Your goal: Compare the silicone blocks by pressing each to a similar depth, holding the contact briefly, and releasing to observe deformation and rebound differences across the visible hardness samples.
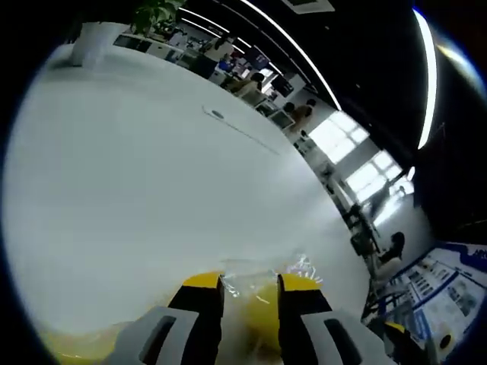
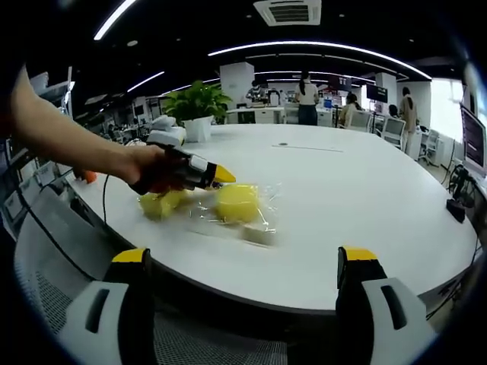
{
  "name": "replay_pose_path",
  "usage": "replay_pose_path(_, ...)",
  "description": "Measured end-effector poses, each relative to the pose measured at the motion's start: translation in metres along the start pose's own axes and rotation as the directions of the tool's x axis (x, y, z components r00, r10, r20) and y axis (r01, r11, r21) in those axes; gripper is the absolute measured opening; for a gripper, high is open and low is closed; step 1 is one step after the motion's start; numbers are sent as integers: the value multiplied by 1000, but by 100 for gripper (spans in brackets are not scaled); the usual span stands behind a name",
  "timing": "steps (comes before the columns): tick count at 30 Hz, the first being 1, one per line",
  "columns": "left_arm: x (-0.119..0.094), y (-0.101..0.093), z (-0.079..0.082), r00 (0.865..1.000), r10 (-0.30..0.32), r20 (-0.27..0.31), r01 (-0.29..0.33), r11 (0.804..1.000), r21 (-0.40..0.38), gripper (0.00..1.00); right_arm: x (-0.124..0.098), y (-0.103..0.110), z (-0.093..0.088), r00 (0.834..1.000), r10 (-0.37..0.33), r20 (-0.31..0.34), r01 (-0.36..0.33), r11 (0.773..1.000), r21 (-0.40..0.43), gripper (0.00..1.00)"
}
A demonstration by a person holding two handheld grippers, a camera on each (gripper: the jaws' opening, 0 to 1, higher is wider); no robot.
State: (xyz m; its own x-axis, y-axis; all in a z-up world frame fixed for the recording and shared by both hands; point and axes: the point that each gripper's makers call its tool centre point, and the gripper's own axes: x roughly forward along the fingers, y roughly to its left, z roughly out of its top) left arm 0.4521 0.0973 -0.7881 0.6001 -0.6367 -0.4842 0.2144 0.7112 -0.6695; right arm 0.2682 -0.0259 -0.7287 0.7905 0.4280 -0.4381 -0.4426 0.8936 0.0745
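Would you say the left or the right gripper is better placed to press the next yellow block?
Left, probably. The left gripper is already down at the yellow blocks in their clear wrapping on the white table. The right gripper hangs back off the table's edge, jaws wide apart.

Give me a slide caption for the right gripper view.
Left gripper reaches yellow blocks in clear wrap on white table.

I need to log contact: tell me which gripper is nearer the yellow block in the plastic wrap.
Left. The left gripper sits right at the yellow block on the white table; the right gripper hangs back off the table's near edge, jaws wide apart.
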Motion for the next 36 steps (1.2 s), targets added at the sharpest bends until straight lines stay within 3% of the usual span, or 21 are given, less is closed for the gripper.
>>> replay_pose_path(3,2,-1,-2,1000,0,0,0,1000,-4,24,0,0,-1,1000,1,-3,-1,1000,-1,95)
replay_pose_path(7,2,7,4,999,32,39,-29,996,-86,5,0,0,-1,1000,0,-5,0,1000,-1,95)
replay_pose_path(11,4,6,4,999,24,39,-21,997,-75,2,0,0,-1,1000,1,-4,-1,1000,-1,95)
replay_pose_path(13,4,4,6,999,30,43,-30,999,-14,1,0,1,-1,1000,4,-7,-4,1000,-2,94)
replay_pose_path(17,2,0,6,999,26,46,-26,1000,-16,0,0,1,-2,1000,5,-11,-5,1000,-4,94)
replay_pose_path(20,1,-2,7,998,24,52,-27,998,62,0,0,1,-2,1000,3,-9,-3,1000,-3,94)
replay_pose_path(23,-3,-12,9,998,4,62,-8,997,70,0,0,2,-2,1000,5,-9,-5,1000,-3,94)
replay_pose_path(26,-6,-21,13,997,-17,70,8,991,131,0,0,2,-1,1000,5,-6,-5,1000,-3,94)
replay_pose_path(31,-17,-39,16,997,-54,64,39,977,211,0,1,2,0,1000,7,-1,-7,1000,-3,94)
replay_pose_path(32,-20,-41,16,997,-54,56,38,964,265,0,1,2,0,1000,9,-2,-9,1000,-3,94)
replay_pose_path(35,-28,-47,12,998,-52,39,37,950,310,0,1,3,0,1000,12,0,-12,1000,-3,94)
replay_pose_path(36,-31,-50,12,998,-60,33,44,936,350,0,1,3,0,1000,12,1,-12,1000,-2,94)
